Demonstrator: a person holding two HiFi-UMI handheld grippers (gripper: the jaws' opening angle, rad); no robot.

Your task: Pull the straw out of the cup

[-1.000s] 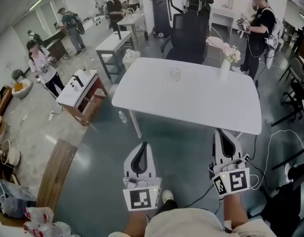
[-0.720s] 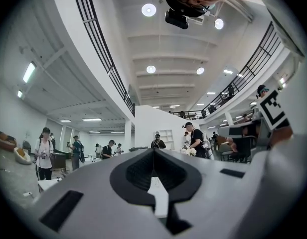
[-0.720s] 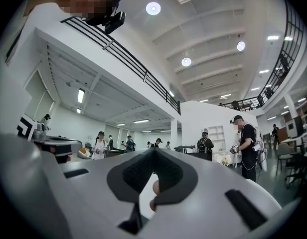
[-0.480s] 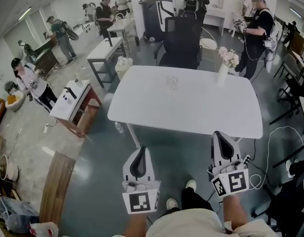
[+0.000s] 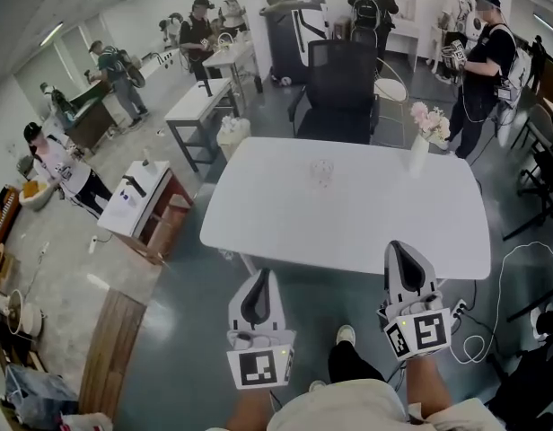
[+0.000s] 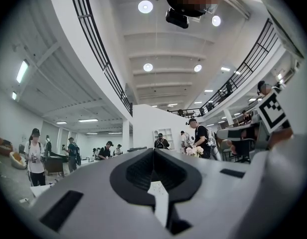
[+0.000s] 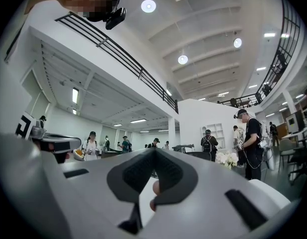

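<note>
The person is stepping up to the white table (image 5: pixel 285 232), whose near edge is now lying closer under the grippers than it was a second ago; the right gripper (image 5: pixel 403 257) is just overlapping that edge in the head view, while the left gripper (image 5: pixel 258 281) is hanging short of it over the floor. That suggests the approach is under way and the reach has not yet begun. The clear cup (image 5: pixel 322 171) is standing well apart from both grippers, toward the middle of the table's far edge, left of the flower vase (image 5: pixel 420 151) at the far right corner; the straw is too small to make out. Both grippers are being held forward side by side, roughly level, each with jaws pressed together on nothing.
</note>
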